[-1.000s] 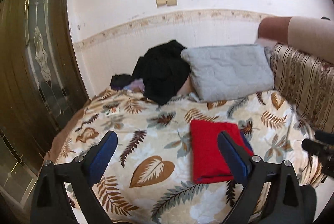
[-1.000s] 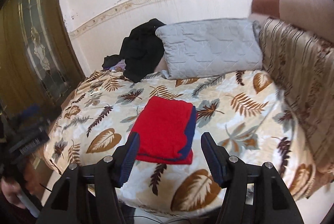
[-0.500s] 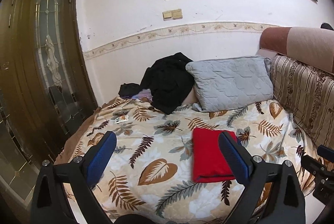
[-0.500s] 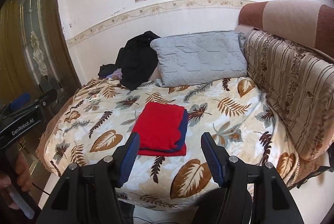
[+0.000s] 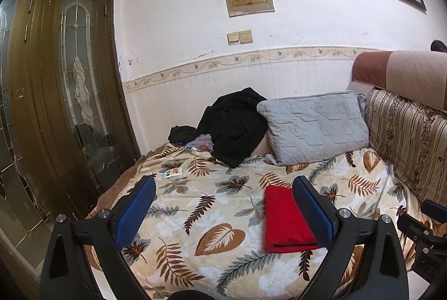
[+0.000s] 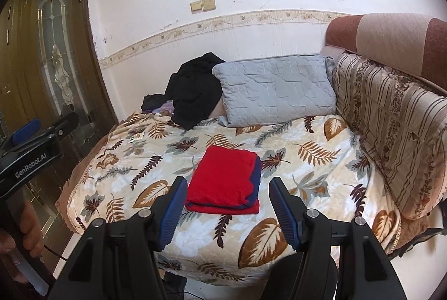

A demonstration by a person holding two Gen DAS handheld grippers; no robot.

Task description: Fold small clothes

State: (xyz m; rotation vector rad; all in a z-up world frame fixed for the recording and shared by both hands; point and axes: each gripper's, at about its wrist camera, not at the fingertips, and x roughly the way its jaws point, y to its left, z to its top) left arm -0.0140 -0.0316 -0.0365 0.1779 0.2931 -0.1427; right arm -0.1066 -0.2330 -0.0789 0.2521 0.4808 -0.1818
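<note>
Presently the red folded garment [image 6: 226, 181] lies flat on the leaf-print blanket [image 6: 313, 154], a dark blue layer, possibly a lining, showing at its right edge. Left gripper [image 5: 223, 212] and right gripper [image 6: 225, 210] both stand wide open, holding nothing, clear of the garment

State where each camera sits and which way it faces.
Left wrist: on the left gripper, facing the bed and wall; its open fingers and the right gripper's edge show.
Right wrist: on the right gripper, facing the bed's middle; open fingers and the person's left hand show.
Shared: folded red garment, grey pillow.
</note>
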